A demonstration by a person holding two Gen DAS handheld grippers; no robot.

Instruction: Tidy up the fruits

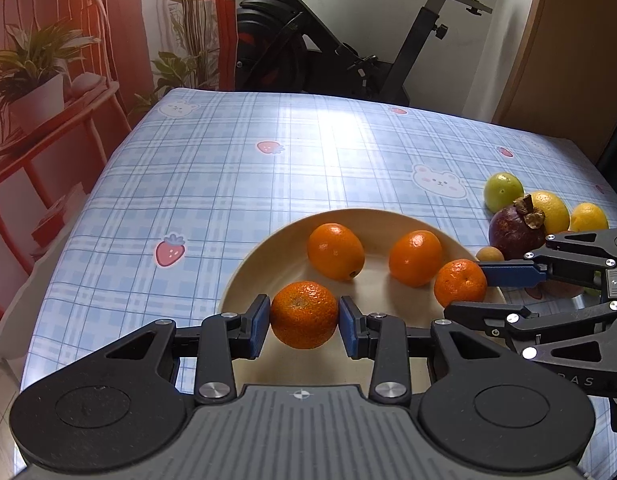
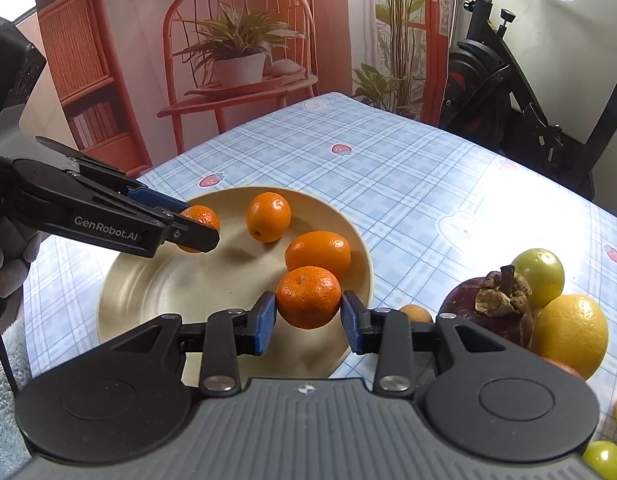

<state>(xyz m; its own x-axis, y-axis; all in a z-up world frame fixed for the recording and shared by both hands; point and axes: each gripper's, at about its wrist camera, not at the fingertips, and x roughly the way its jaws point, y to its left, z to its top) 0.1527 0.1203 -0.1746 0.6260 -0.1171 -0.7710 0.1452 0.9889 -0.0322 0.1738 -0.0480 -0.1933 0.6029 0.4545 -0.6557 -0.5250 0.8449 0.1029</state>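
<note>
Left gripper (image 1: 304, 326): jaws clamped on one mandarin (image 1: 303, 315), above the plate's (image 1: 244, 276) near rim. Right gripper (image 2: 308, 318): jaws clamped on second mandarin (image 2: 308, 297), over the plate. Two oranges (image 1: 335, 251) lie loose inside.

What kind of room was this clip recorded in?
Most likely a home living or dining area: a table under a cartoon plaid cloth, an exercise bike behind it, and a printed backdrop of a chair and plants on the wall.
</note>
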